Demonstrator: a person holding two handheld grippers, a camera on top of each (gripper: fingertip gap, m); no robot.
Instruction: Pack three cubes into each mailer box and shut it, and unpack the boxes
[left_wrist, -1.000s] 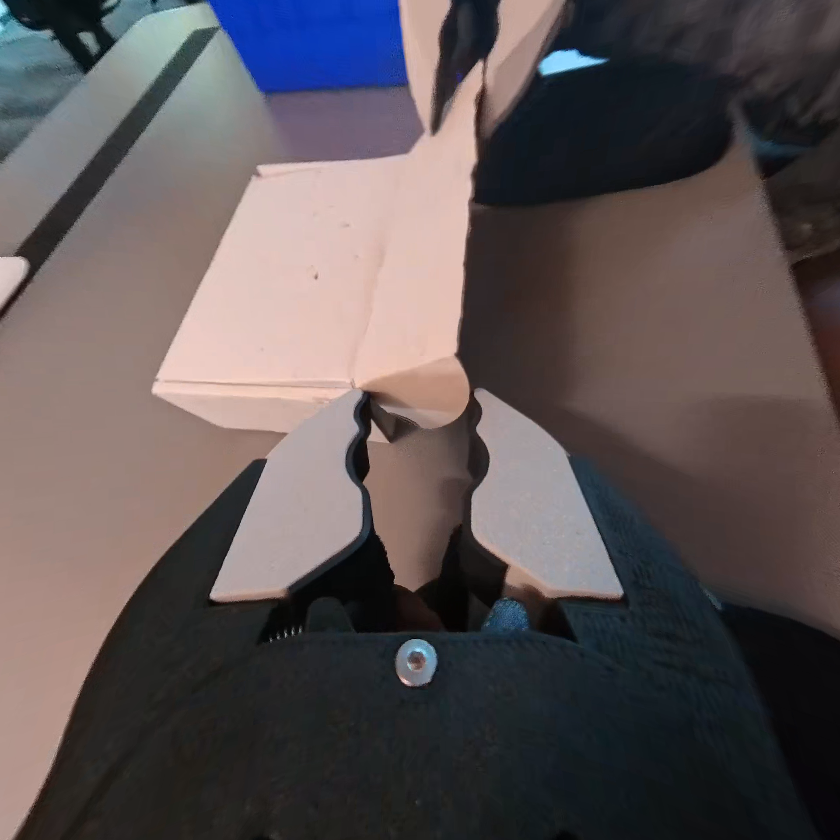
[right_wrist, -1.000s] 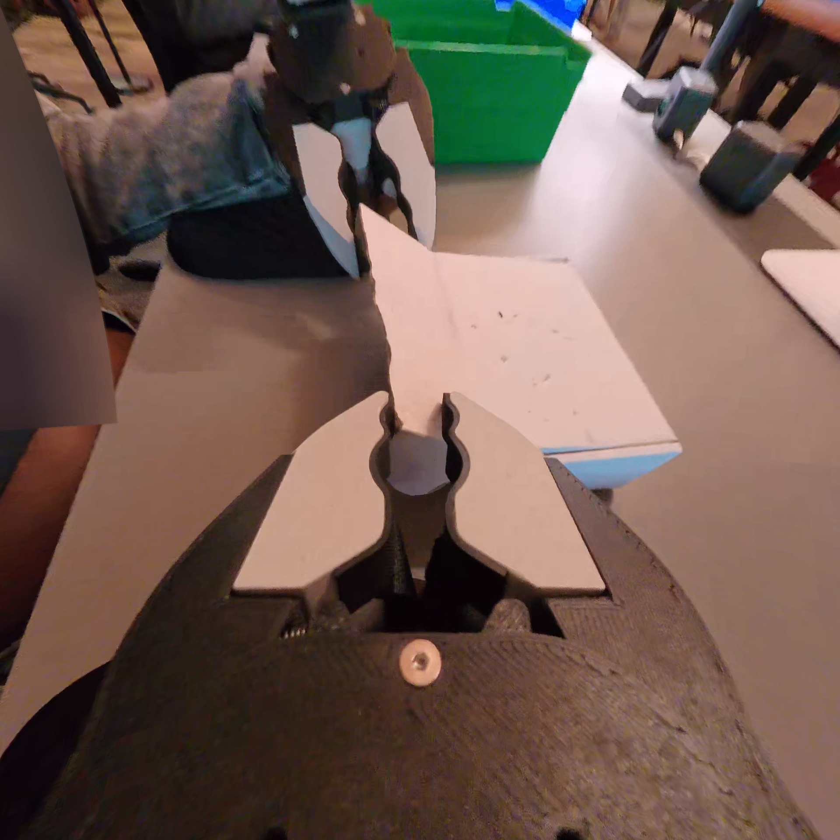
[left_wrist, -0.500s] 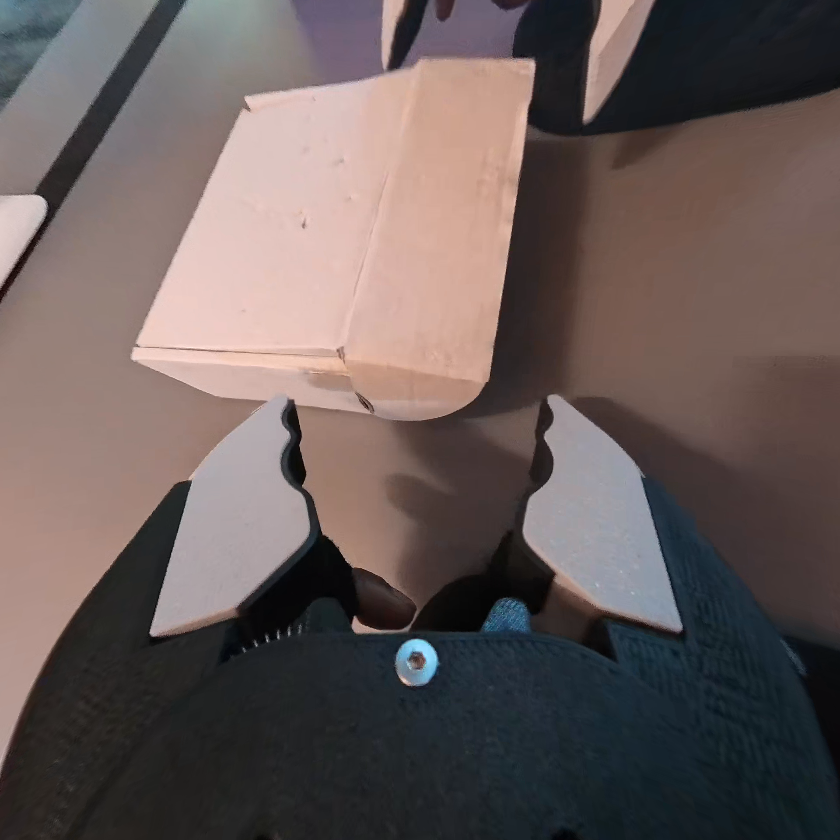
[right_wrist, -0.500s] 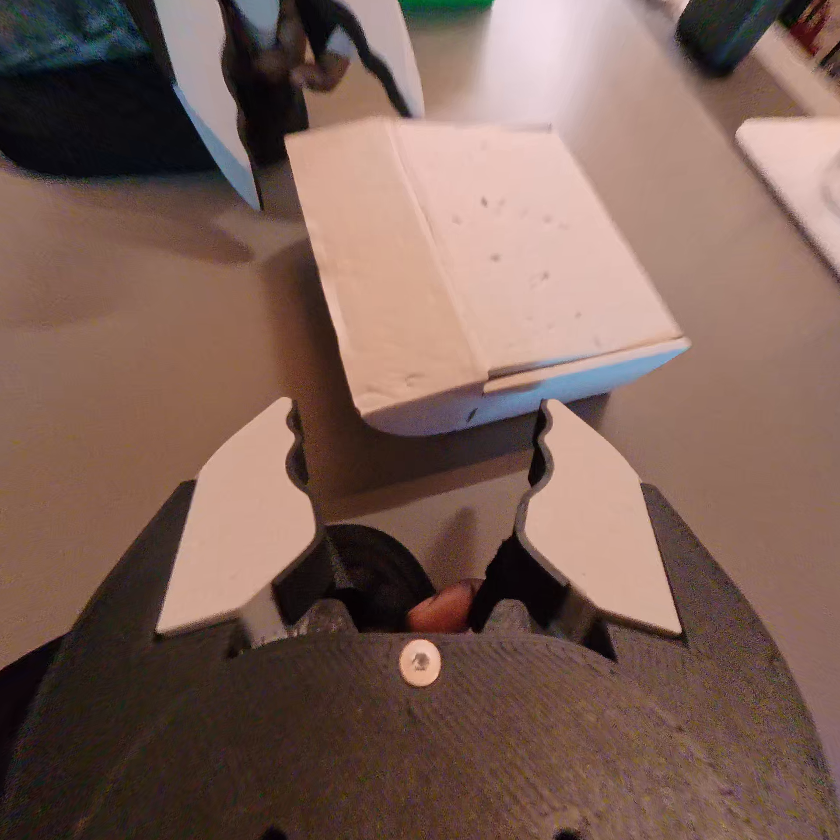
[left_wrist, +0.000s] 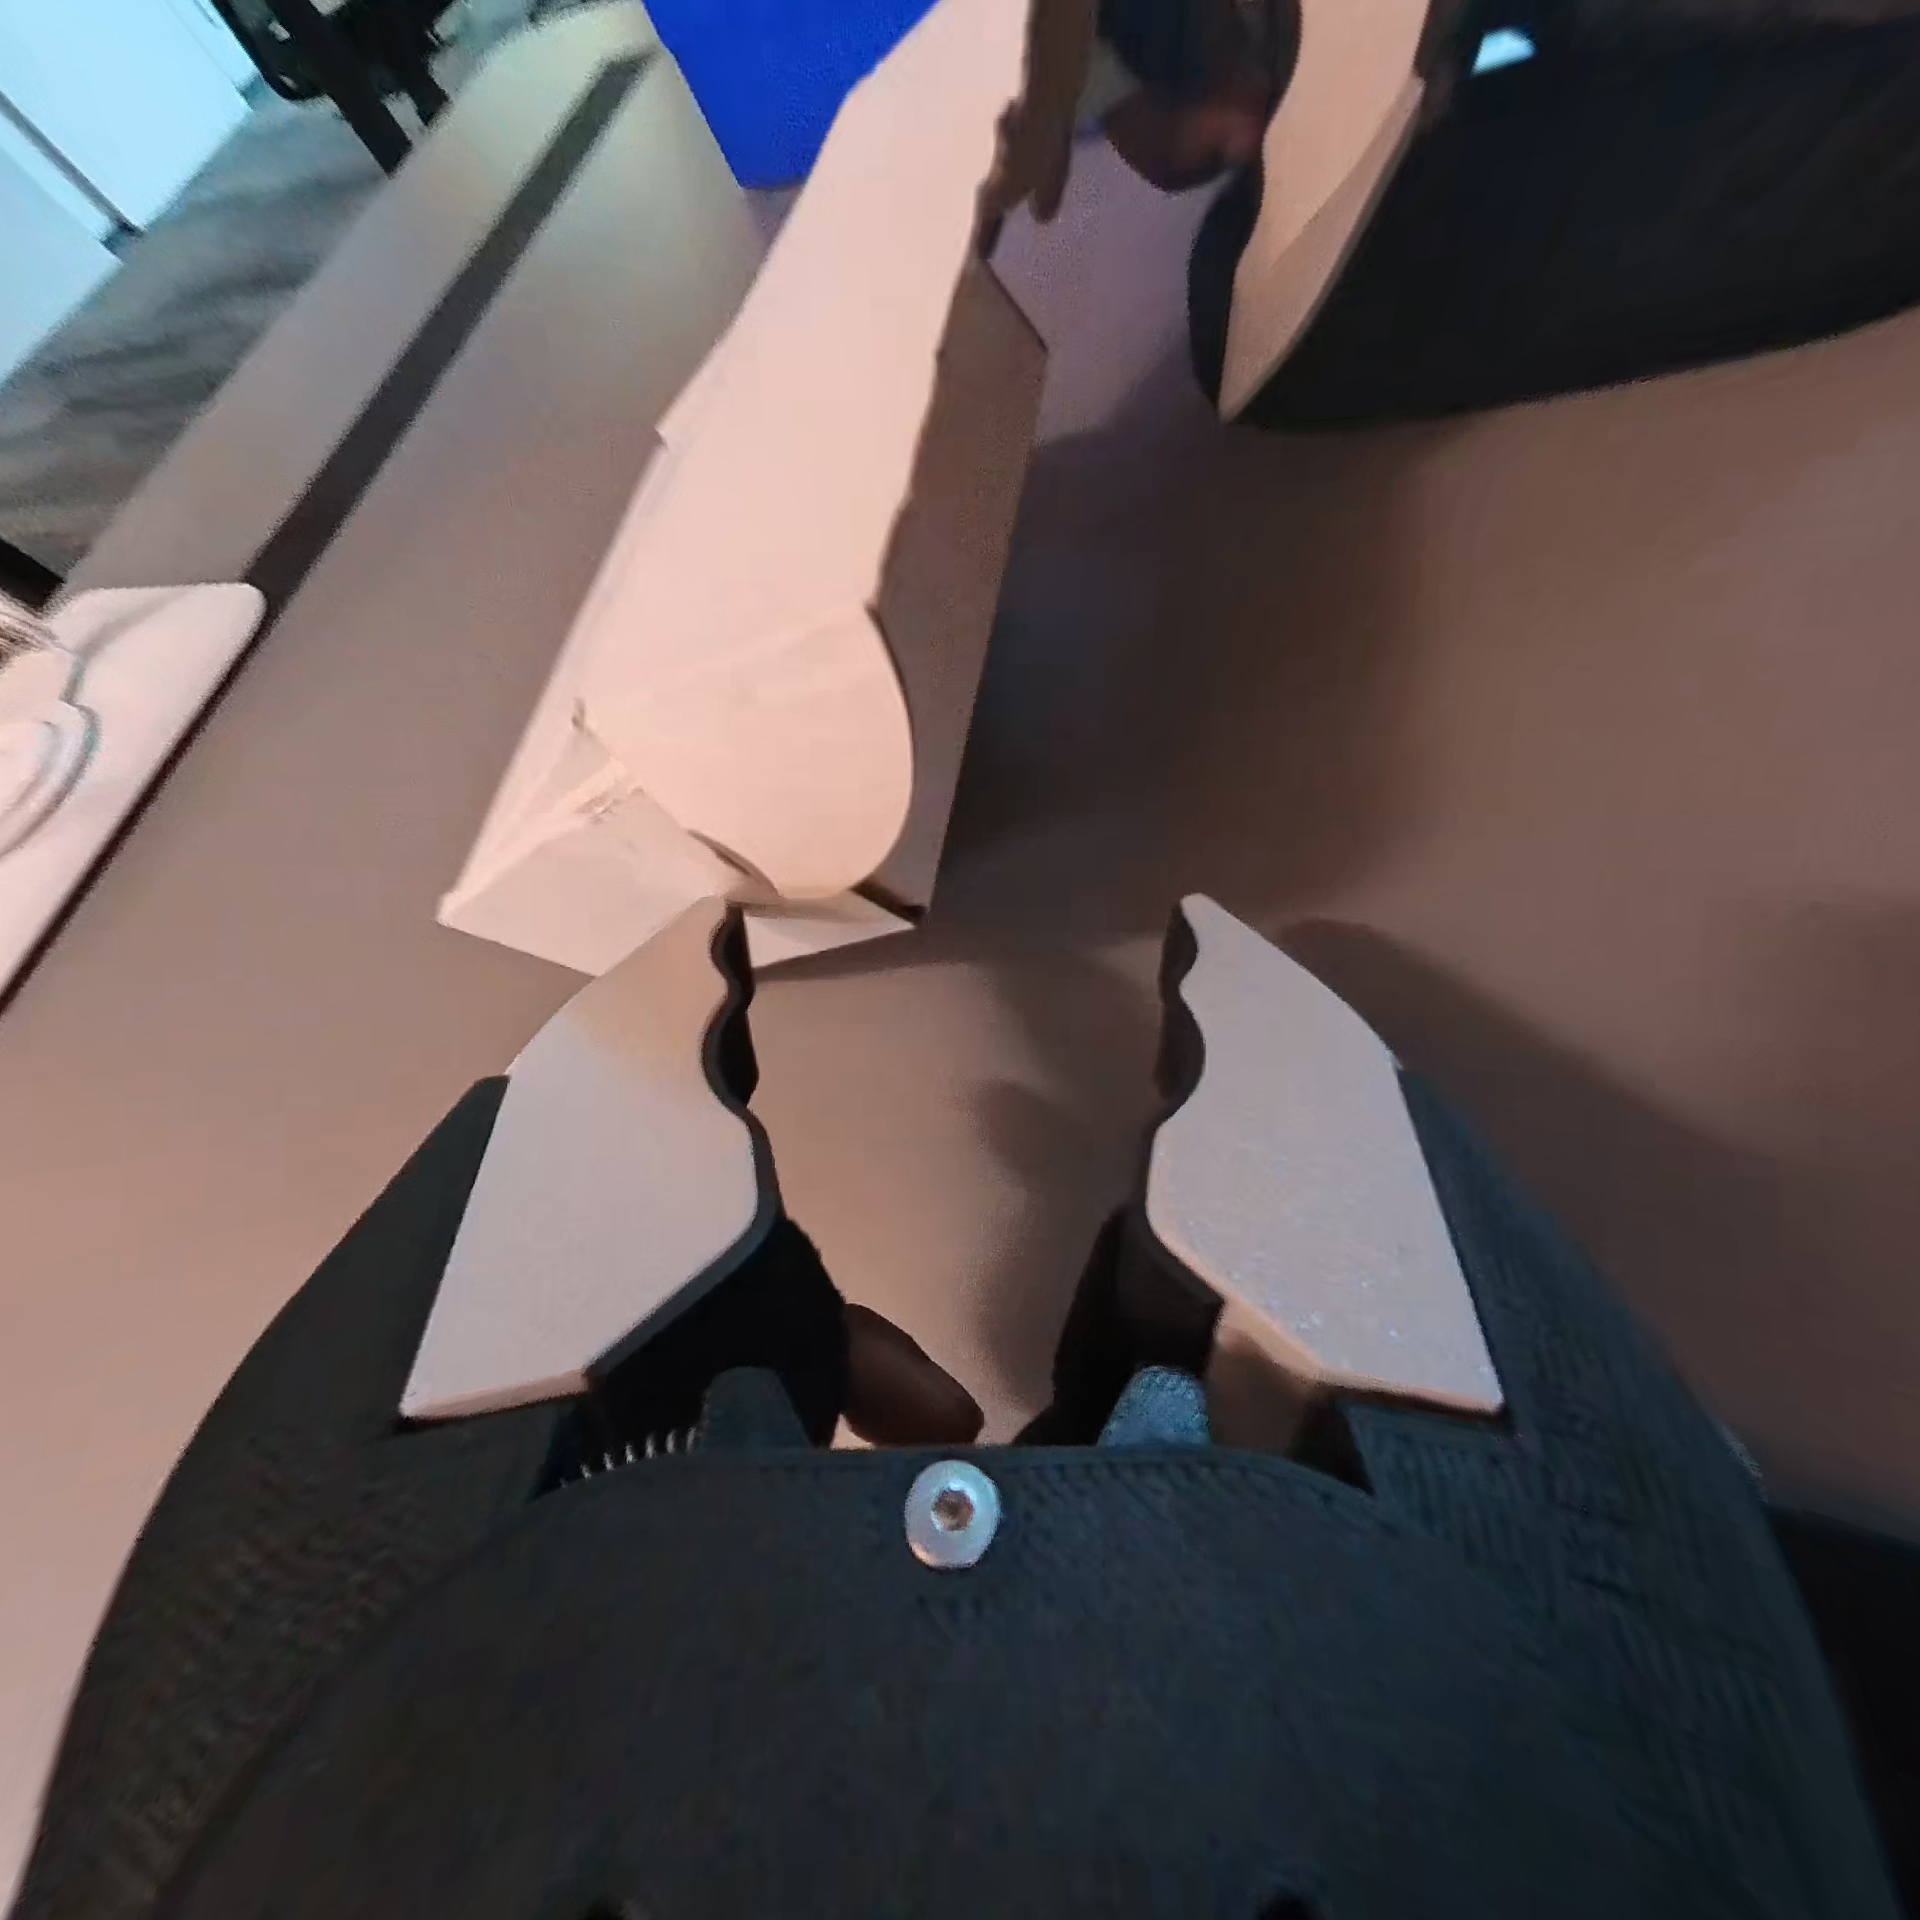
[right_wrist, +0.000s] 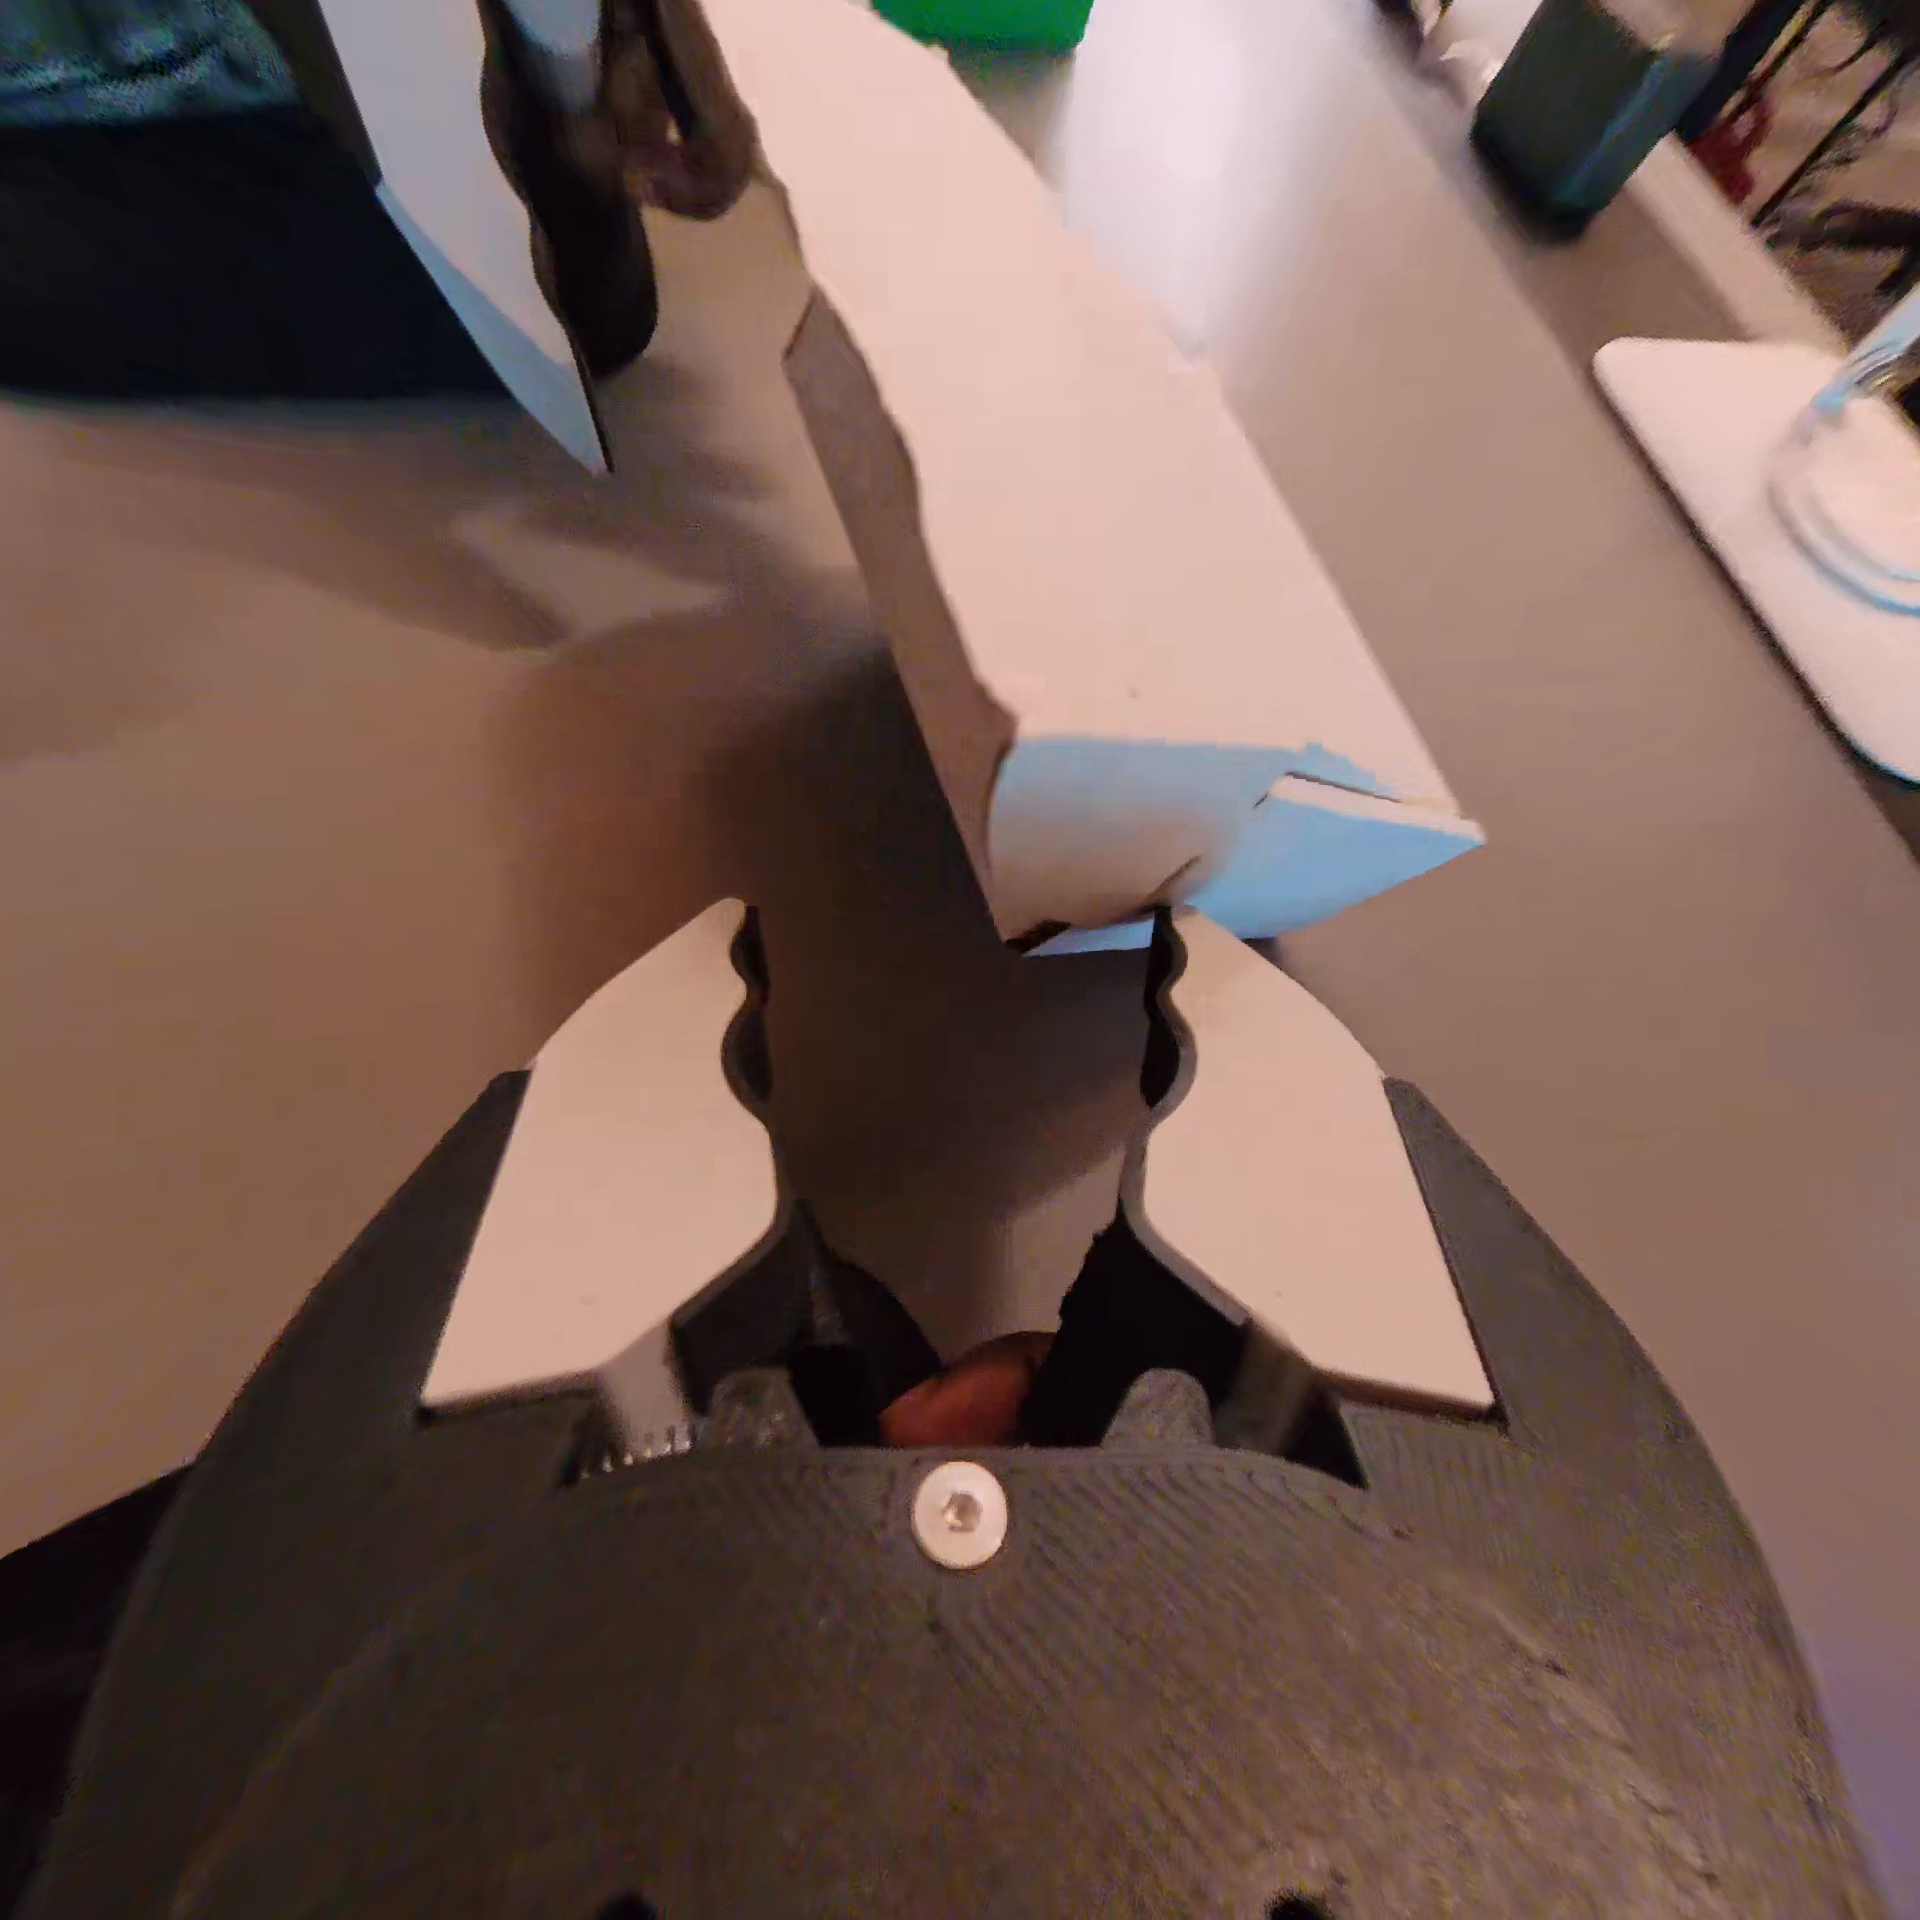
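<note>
A white mailer box (left_wrist: 790, 520) lies on the tan table (left_wrist: 1455, 831), lid down, with its front flap folded down along the side that faces me. My left gripper (left_wrist: 956, 935) is open and empty, low over the table at one end of the box, its left fingertip (left_wrist: 717, 925) at the box corner. My right gripper (right_wrist: 956, 925) is open and empty at the other end of the box (right_wrist: 1039, 468), its right fingertip (right_wrist: 1174, 935) against the corner. Each gripper shows beyond the box in the other's view, also open. No cubes show.
A blue bin (left_wrist: 831, 73) stands beyond the box in the left wrist view and a green bin (right_wrist: 977, 10) in the right wrist view. A white tray (right_wrist: 1766, 540) lies at the table's side, also in the left wrist view (left_wrist: 104, 707). A dark teal block (right_wrist: 1569, 114) stands farther back.
A second ago both grippers were shut on the upright front flap. They opened, the flap folded down, and both have since dropped low to the box's ends.
</note>
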